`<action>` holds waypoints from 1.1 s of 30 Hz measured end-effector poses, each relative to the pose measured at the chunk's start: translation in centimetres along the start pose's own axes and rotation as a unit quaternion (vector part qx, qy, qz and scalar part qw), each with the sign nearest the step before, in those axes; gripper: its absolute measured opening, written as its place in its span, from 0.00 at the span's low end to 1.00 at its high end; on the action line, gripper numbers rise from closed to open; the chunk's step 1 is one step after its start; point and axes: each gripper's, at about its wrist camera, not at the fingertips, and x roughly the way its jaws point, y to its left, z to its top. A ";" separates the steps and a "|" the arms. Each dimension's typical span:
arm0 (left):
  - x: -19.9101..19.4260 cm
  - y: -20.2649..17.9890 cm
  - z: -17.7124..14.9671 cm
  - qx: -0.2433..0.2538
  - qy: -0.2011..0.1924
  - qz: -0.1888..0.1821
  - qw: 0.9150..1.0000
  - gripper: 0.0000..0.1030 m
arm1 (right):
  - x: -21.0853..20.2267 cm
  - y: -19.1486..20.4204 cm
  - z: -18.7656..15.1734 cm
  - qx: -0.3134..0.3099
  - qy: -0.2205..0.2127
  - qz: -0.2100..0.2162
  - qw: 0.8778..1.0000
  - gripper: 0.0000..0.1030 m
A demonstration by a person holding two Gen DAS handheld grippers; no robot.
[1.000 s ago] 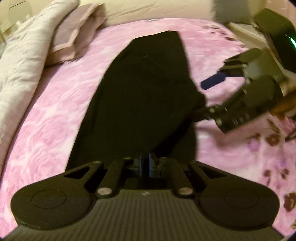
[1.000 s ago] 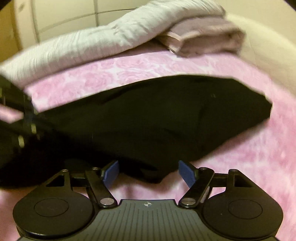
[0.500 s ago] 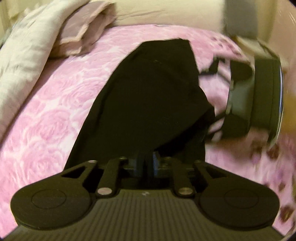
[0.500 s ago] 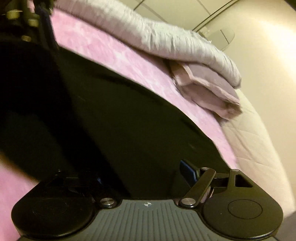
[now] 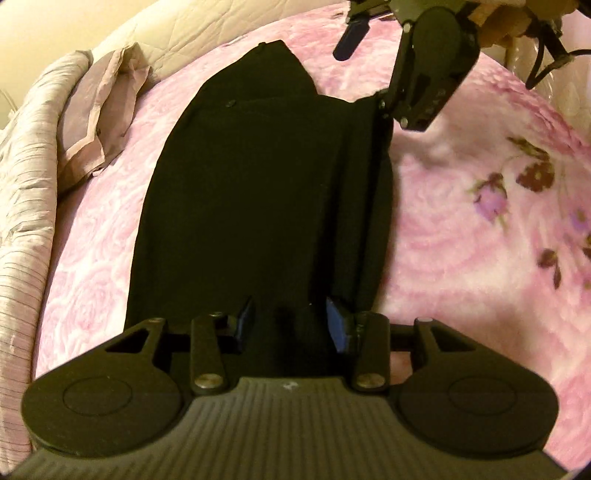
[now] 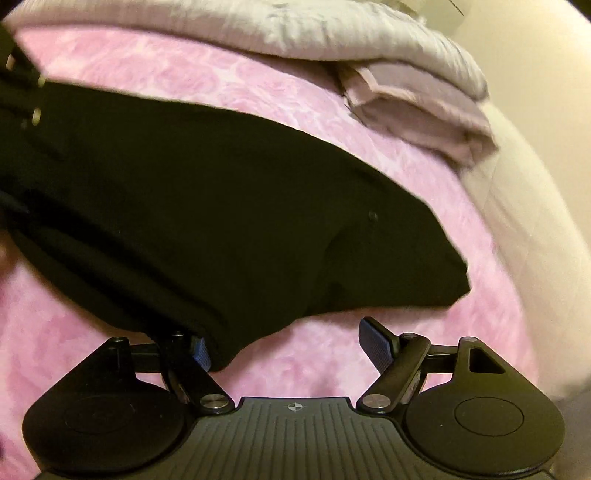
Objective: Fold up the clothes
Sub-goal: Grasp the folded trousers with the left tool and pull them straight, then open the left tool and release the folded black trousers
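Black garment (image 5: pixel 258 192) lying flat on a pink rose-patterned blanket (image 5: pixel 461 229), filling the centre of the left wrist view. Left gripper (image 5: pixel 291 325), lower centre, its jaws having just been opening, stands parted with the garment's near edge between its blue pads, which do not press it. Right gripper (image 6: pixel 291 343) stands wide open, its left pad (image 6: pixel 201 350) at the garment's lower edge. Folded mauve cloth (image 6: pixel 417 118) and a grey quilt (image 6: pixel 295 33) occupy the upper right.

Your left gripper (image 5: pixel 291 325): black, round side discs, ribbed grey middle plate, silver screws, blue pads (image 5: pixel 338 325). Your right gripper (image 6: pixel 291 345) matches, cross mark on plate.
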 end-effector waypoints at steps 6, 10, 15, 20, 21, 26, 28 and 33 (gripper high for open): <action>0.0 -0.8 0.3 0.028 0.004 -0.003 1.000 0.32 | -1.4 -0.2 -1.3 0.003 -0.006 -0.004 1.000 0.74; -1.3 0.1 0.7 -0.009 -0.024 -0.011 1.000 0.34 | -3.0 0.9 -2.0 0.017 0.002 -0.037 0.999 0.74; -2.6 1.6 1.4 -0.065 -0.050 -0.017 0.996 0.35 | -5.5 2.6 -2.4 0.067 -0.029 -0.001 0.997 0.74; -0.7 1.0 1.8 -0.056 -0.013 -0.043 0.997 0.36 | -5.6 0.7 -1.7 0.167 -0.055 0.029 0.984 0.74; 0.1 0.6 1.7 -0.047 0.005 -0.051 0.998 0.35 | -5.1 -0.1 -1.3 0.188 -0.052 0.027 0.980 0.74; -0.8 -0.6 3.1 -0.033 0.002 -0.056 0.998 0.35 | -1.6 -6.5 -1.0 0.316 -0.025 0.044 0.947 0.74; -1.7 -0.9 4.4 -0.032 -0.013 -0.046 0.998 0.35 | -0.3 -9.9 -1.3 0.386 -0.012 0.056 0.921 0.74; -1.7 -2.9 9.4 -0.019 -0.050 -0.023 0.998 0.40 | 2.7 -17.4 -2.6 0.494 -0.021 0.088 0.865 0.73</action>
